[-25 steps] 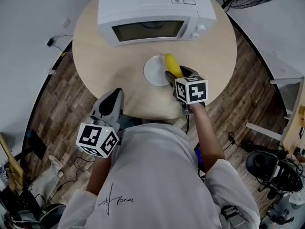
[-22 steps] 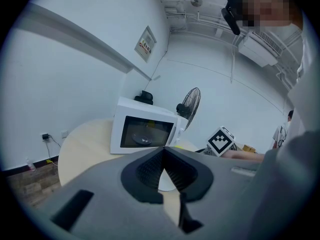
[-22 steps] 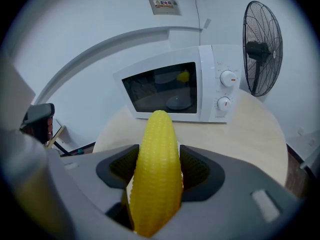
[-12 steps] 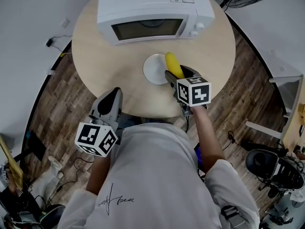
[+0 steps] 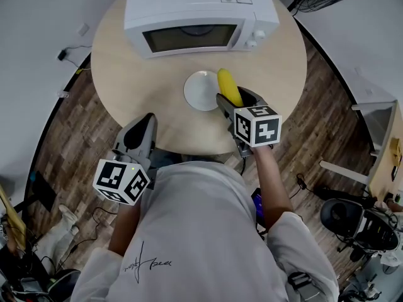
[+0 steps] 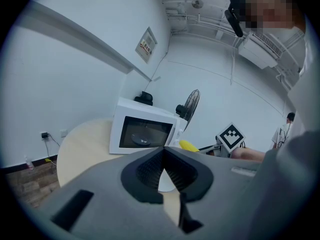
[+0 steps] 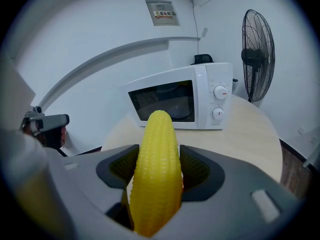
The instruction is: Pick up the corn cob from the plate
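From above, the right gripper (image 5: 237,99) is clamped on the corn cob (image 5: 229,85). The cob points toward the microwave (image 5: 200,14) at the table's (image 5: 126,74) far edge. It shows over the right rim of the plate (image 5: 200,92), which sits about mid-table, a little toward the near edge. I cannot tell from here whether the cob has come clear of the plate. The plate is otherwise bare white. The left gripper (image 5: 143,123) hangs just off the near edge, well apart from the plate.

The left gripper view shows its jaws pressed together with nothing between them. Past them stands the microwave with its door shut. A glass turntable shows through the window, with nothing on it that I can make out.

The right gripper view shows the yellow cob squeezed between the two ribbed pads, its tip sticking out in front. Bare tabletop lies beyond it, and a fan (image 7: 257,54) stands past the far edge.

I judge the grasp is made. What seems left is lifting the cob clear of the plate, if that is not already done.
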`<state>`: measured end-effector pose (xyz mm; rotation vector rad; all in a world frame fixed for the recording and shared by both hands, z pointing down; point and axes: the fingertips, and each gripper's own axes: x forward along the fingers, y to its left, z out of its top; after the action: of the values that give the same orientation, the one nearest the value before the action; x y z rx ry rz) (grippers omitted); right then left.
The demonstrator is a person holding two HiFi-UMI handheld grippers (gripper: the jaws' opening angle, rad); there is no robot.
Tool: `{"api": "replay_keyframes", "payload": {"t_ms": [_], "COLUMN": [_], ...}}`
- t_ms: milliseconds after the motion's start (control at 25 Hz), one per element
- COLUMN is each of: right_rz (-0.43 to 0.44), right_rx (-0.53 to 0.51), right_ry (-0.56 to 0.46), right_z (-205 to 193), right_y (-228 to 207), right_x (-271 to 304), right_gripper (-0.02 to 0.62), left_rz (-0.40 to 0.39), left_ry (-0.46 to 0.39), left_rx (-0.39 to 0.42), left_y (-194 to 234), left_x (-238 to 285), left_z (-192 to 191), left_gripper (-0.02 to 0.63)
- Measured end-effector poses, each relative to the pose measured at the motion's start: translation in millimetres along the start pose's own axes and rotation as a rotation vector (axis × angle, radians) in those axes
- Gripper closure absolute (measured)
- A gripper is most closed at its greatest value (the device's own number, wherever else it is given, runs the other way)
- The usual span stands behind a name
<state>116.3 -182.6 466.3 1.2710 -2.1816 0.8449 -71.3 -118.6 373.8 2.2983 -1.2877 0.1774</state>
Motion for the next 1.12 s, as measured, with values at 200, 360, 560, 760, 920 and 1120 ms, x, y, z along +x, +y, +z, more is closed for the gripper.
{"api": "replay_keyframes", "payload": {"t_ms": [200,360,560,760,920,1120], "right_rz": [0.002,0.012,0.026,0.033,0.027,0.019], "right_rx": [-0.011,-0.004,0.009,0.006,0.016,0.024], "right_ry": [-0.024,-0.054,-0.093,-0.138,-0.169,-0.2], "right_z": [6,11,14,20,21,18], "right_y": [-1,-2,0,7,10,14], "right_x": [-11,-18,-28,-45,-56,-69], "right_gripper": [0.327,0.327,0.327,0.327,0.327,0.327], "left_rz": [0.002,0.001,-0.001,0.008,0.017,0.013], "left_ry": [-0.01,-0.006,-0.006,-0.019,-0.021,-0.034], "left_rx": [0.004,0.005,-0.004,-0.008,-0.012,-0.017], "left_y": [-3,-6,-8,-8,-6,-10], "left_x": [3,7,9,1,-3,-7], "left_z": [3,1,0,4,3,4], "left_gripper": [0.611,0.611,0.611,0.611,0.611,0.611]}}
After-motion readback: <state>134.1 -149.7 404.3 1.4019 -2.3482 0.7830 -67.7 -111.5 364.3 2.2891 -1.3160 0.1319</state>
